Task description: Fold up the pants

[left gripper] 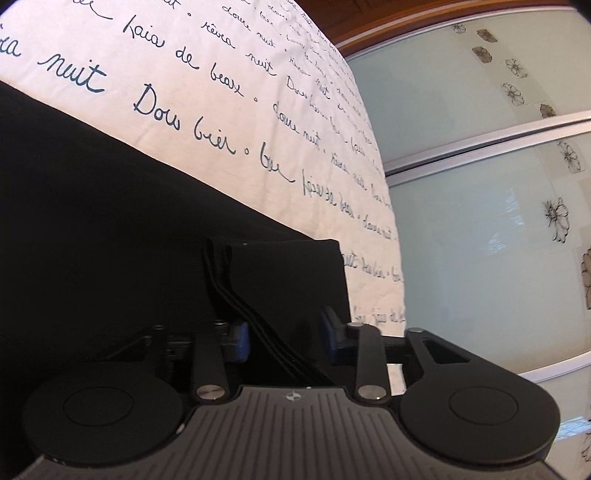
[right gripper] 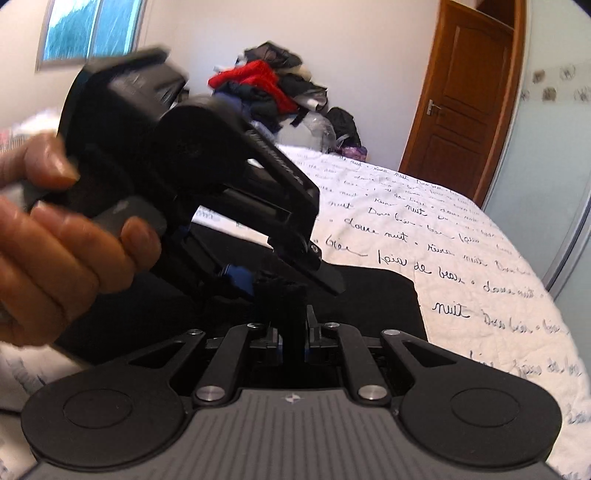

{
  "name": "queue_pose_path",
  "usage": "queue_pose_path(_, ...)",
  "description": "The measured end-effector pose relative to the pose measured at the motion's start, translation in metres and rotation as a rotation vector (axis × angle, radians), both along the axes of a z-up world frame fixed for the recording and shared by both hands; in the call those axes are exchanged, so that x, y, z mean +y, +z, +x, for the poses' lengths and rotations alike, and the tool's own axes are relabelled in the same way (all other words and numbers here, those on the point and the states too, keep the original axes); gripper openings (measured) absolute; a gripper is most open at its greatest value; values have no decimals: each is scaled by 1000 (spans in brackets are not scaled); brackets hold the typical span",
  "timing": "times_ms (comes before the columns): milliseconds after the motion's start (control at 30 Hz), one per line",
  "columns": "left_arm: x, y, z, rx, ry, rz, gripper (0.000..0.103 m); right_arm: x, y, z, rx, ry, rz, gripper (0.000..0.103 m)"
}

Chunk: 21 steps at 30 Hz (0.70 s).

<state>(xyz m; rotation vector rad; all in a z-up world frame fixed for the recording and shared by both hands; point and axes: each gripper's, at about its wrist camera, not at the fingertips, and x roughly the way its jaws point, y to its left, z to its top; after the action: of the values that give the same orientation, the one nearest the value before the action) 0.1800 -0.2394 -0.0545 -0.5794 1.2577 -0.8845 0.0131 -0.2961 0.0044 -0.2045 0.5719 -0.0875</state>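
On the bed, black pants [left gripper: 110,206] lie spread across a white bedspread [left gripper: 229,92] printed with dark handwritten script.

From my left wrist camera I see my left gripper [left gripper: 283,336] with its blue-padded fingers [left gripper: 238,341] apart, one on each side of a layered edge of the pants; the fabric runs between them, and they do not press on it. A folded corner of the pants stands just ahead of the fingers. Only this view shows the pale sliding wardrobe doors [left gripper: 480,184] with flower prints, off to the right.

From my right wrist camera I see my right gripper [right gripper: 293,341] clamped on a bunched fold of the pants [right gripper: 369,295], the fingers close together with black cloth rising between them. This view alone shows the other gripper from outside: the left gripper [right gripper: 255,275], blurred, tilts down toward the same cloth, held by a bare hand [right gripper: 62,240] at the left edge. Farther back, it also shows a heap of clothes [right gripper: 269,92] by the wall, a brown wooden door [right gripper: 465,103] and a window [right gripper: 88,26].
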Motion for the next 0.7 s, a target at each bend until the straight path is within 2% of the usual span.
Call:
queue_pose_path(100, 1, -1, -2, -22, -3, 17, 17, 12, -5, 1, 38, -14, -93, 15)
queue_pose_path(200, 2, 0, -4, -57, -9, 39, 11, 18, -8, 0, 43, -31, -136, 19)
queue_pose_path(267, 3, 3, -8, -97, -13, 42, 11, 21, -8, -4, 31, -35, -137, 19)
queue_pose_path(467, 15, 30, -25, -317, -42, 119, 10, 27, 8, -15, -26, -32, -22, 16)
queue_pose_path(567, 25, 41, -32, -433, -55, 185, 11, 31, 8, -15, -22, 8, 51, 16)
queue_pose_path(700, 44, 46, -37, -537, -57, 265, 11, 40, 10, -17, -16, 66, 149, 16)
